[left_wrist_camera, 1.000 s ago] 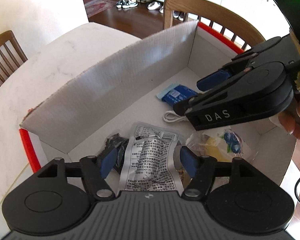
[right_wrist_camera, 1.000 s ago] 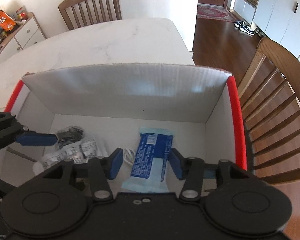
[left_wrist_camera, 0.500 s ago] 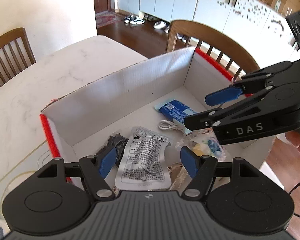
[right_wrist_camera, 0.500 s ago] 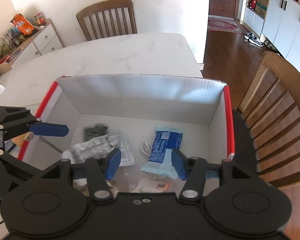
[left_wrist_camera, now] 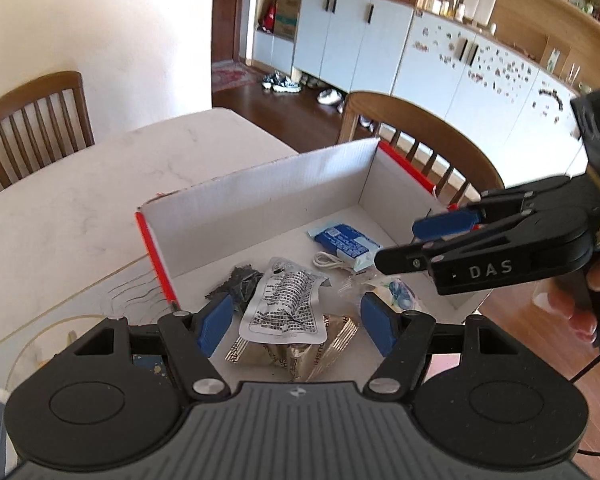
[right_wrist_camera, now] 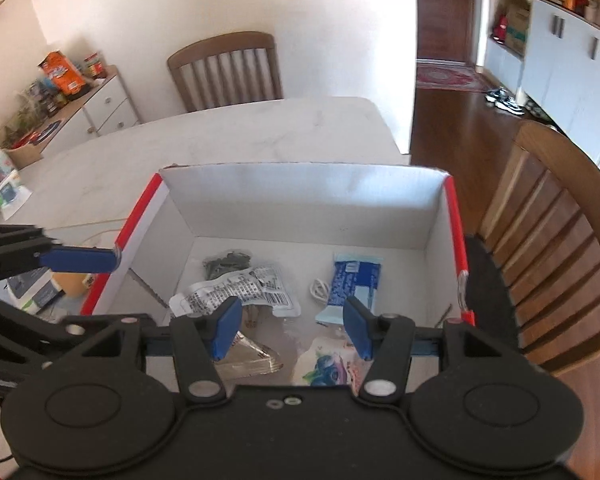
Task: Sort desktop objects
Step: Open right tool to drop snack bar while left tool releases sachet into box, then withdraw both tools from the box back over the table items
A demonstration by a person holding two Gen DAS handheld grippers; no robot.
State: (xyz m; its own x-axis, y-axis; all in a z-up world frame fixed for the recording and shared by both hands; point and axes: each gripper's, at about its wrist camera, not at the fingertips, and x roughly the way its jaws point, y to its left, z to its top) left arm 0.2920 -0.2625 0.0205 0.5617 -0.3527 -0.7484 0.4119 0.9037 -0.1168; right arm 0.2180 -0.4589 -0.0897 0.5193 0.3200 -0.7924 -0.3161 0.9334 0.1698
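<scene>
Both grippers have been drawn up and back from the cardboard box (right_wrist_camera: 300,200) since the earlier frames; more of the table (left_wrist_camera: 80,208) and room is now seen. Left gripper (left_wrist_camera: 296,322): jaws moderately wide, nothing between the pads. Right gripper (right_wrist_camera: 292,330): likewise apart and empty, hanging over the box's near edge and angled down into it.

Contents, all on the box floor: silver printed pouch (left_wrist_camera: 290,306) near the middle; blue packet (right_wrist_camera: 354,284) toward the right wall; white cable (right_wrist_camera: 319,290) just beside that packet; black bundle (left_wrist_camera: 240,282) left of the pouch; foil sachet (left_wrist_camera: 300,354) and clear cartoon bag (right_wrist_camera: 328,364) at the near edge.

Judged handling: pouches are light, limp and slick; a pinch across a sealed edge is advised. Cable is floppy and best taken at its coil.
</scene>
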